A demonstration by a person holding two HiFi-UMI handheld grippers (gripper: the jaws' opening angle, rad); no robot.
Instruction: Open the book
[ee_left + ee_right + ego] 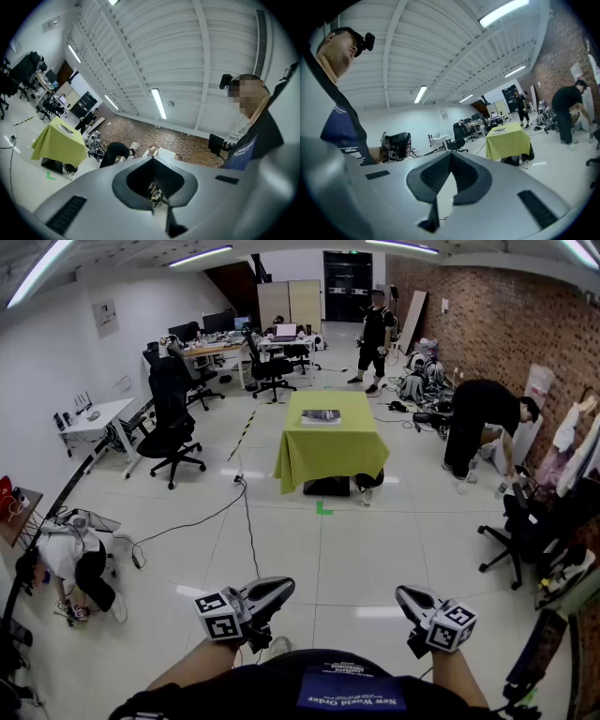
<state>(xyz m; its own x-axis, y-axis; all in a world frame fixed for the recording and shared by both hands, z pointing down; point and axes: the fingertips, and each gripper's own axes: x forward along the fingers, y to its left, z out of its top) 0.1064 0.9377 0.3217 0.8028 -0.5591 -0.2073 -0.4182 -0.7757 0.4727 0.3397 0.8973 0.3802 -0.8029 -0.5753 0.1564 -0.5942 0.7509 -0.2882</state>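
At 12 o'clock: flat dark book on the worktop with the yellow-green cloth, far across the floor, looks shut.
At 7 o'clock: grey left gripper, close to the body, squeezed tight, nothing in it.
At 5 o'clock: grey right gripper, closed up too, holding nothing.
Done: nothing yet, going by the look.
Left to do: walk over, reach the book, lift its cover.

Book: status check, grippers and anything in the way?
Shut and empty: left gripper, right gripper, at waist. Far off: book, looks closed, on green table. Floor between: cable.
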